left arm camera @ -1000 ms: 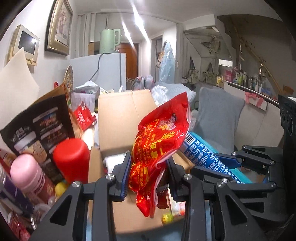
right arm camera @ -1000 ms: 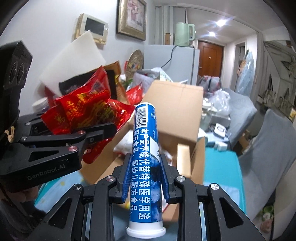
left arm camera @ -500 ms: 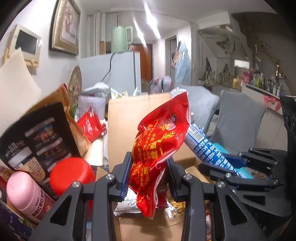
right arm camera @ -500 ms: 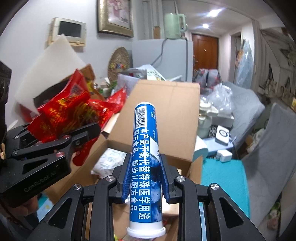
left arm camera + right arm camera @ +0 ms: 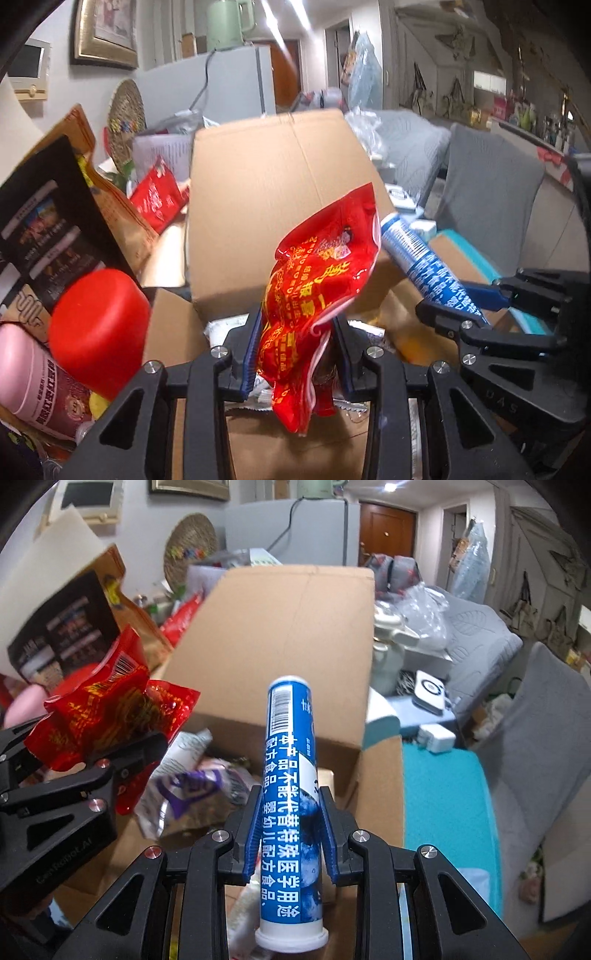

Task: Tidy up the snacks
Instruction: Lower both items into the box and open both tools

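Observation:
My left gripper is shut on a red snack bag with gold print, held over the open cardboard box. In the right wrist view the same red snack bag and left gripper show at the left. My right gripper is shut on a blue tube with white lettering and a white cap, pointing into the box. From the left wrist view the blue tube and right gripper sit just right of the bag. Packets lie inside the box.
Left of the box stand a red-capped pink bottle, a black snack pouch and a small red packet. A teal surface and grey cushions lie to the right. A white fridge stands behind.
Both grippers have moved forward and down toward the box, which now looks larger, with its inside in view. The bag and the tube remain gripped.

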Motion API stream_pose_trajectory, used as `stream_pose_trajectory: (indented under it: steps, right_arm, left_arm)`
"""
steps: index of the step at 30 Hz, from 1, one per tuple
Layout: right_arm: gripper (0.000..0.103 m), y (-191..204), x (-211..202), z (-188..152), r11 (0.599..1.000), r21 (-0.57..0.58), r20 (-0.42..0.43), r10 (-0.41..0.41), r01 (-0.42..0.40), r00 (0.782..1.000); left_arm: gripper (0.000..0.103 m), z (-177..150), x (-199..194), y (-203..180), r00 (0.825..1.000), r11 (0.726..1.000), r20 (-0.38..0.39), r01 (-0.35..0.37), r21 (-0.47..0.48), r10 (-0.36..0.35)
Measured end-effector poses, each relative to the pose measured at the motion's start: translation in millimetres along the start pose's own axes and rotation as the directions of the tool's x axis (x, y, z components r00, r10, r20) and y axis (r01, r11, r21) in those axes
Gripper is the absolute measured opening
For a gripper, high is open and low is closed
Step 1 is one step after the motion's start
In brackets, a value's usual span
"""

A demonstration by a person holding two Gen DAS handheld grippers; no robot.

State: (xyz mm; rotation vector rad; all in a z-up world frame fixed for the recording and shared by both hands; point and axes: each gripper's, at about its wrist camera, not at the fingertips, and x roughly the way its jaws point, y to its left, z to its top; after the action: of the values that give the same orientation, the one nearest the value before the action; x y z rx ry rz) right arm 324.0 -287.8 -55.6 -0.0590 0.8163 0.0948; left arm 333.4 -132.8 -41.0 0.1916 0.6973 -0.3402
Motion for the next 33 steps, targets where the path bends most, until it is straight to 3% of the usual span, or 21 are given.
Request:
stream_pose_trajectory:
  steps: [4,7,14,20,24,33]
  right_arm:
    - [0.028,12.4,17.2,-4.4,0.987,-0.092,-0.056,-0.134,0.129,0.989]
    - [0.028,19.0,24.4,-7.7,0.978,-0.128,-0.073,-0.174,0.164,0.982]
    - [0.028,28.2,23.0,-9.2,0.977,-0.156,-0.06,-0.157,0.146,0.986]
    - [0.032,27.7,26.9,-9.7,0.976,-0.16,-0.062,-0.16,0.148,0.985]
    - [0.045,25.3,27.6,-9.7,0.979,-0.147,-0.067,-0.151,0.14,0.986]
    - [0.046,23.0,23.2,-7.9,0.983,-0.127,-0.057,-0.14,0.132,0.988]
  left_arm:
    - [0.034,-3.8,13.5,0.4,0.999,1.0,-0.038,0.007,-0.005,-0.007]
    - [0.034,-5.9,23.0,3.9,0.997,0.999,-0.072,0.025,-0.027,-0.027]
    - [0.034,-9.2,35.9,16.0,0.988,0.993,-0.13,0.075,-0.086,-0.086]
    - [0.034,-9.9,40.5,17.8,0.983,0.993,-0.16,0.073,-0.096,-0.088]
    - [0.035,-10.5,44.0,17.6,0.981,0.994,-0.179,0.053,-0.094,-0.069]
    - [0.037,-8.6,38.0,16.8,0.98,0.995,-0.198,0.002,-0.1,-0.022]
